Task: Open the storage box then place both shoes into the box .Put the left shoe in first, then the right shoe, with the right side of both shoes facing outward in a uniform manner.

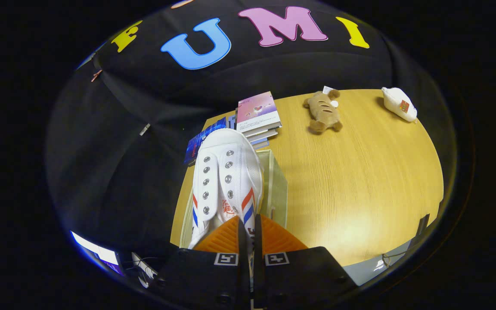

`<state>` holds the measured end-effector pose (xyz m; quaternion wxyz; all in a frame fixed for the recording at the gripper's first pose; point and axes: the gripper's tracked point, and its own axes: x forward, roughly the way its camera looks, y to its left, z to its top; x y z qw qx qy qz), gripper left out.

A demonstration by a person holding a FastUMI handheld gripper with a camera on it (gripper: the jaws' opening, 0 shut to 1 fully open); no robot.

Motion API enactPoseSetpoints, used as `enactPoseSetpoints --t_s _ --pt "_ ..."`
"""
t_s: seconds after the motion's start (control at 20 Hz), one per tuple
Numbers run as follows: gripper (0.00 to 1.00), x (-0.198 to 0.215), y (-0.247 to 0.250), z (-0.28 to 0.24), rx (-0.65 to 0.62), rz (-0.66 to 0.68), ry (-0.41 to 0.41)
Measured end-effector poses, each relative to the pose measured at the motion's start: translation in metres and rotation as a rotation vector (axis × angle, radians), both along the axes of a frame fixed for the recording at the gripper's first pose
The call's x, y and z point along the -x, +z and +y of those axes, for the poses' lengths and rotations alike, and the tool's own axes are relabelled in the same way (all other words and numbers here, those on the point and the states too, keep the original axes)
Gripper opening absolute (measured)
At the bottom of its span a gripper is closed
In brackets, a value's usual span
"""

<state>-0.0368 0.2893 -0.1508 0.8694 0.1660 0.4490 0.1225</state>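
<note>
The gripper (248, 241) is pinching the shoe's (226, 176) side wall, nearly closed; lower it level into the box (276, 189) just ahead.

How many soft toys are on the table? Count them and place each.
2: a brown toy beyond the books, and a white toy at the table's far corner. Fingers grip the shoe.

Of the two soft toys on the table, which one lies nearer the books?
The brown bear-like toy, close to the stack of books. The white toy lies farther off. The gripper is shut on the shoe.
</note>
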Motion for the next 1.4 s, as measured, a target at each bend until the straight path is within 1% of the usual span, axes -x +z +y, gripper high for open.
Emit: enactPoseSetpoints --t_s 0.2,0.4,0.5,0.55,0.65,0.7,0.75,0.8,0.85,0.95,1.1,1.3,1.4 --pt "0.08 -0.003 -0.021 0.009 0.045 0.034 -0.017" --pt "0.08 -0.009 -0.039 0.018 0.054 0.063 -0.062" --pt "0.10 -0.004 -0.047 0.023 0.061 0.084 -0.057" --pt "0.14 0.000 -0.049 0.029 0.047 0.089 -0.040" --pt "0.40 0.002 -0.039 0.044 -0.014 0.064 -0.013" --pt "0.53 -0.001 -0.031 0.042 -0.024 0.037 -0.010" --pt "0.61 -0.004 -0.025 0.039 -0.020 0.014 -0.004" --pt "0.88 -0.006 -0.019 0.032 -0.003 -0.009 0.003" --pt "0.97 -0.009 -0.013 0.024 0.014 -0.035 0.010" --pt "0.98 -0.015 0.002 0.003 0.042 -0.091 0.009" --pt "0.99 -0.022 0.027 -0.027 0.043 -0.176 -0.006" --pt "0.99 -0.036 0.064 -0.091 0.056 -0.309 -0.023" --pt "0.99 -0.043 0.085 -0.129 0.101 -0.413 -0.030"
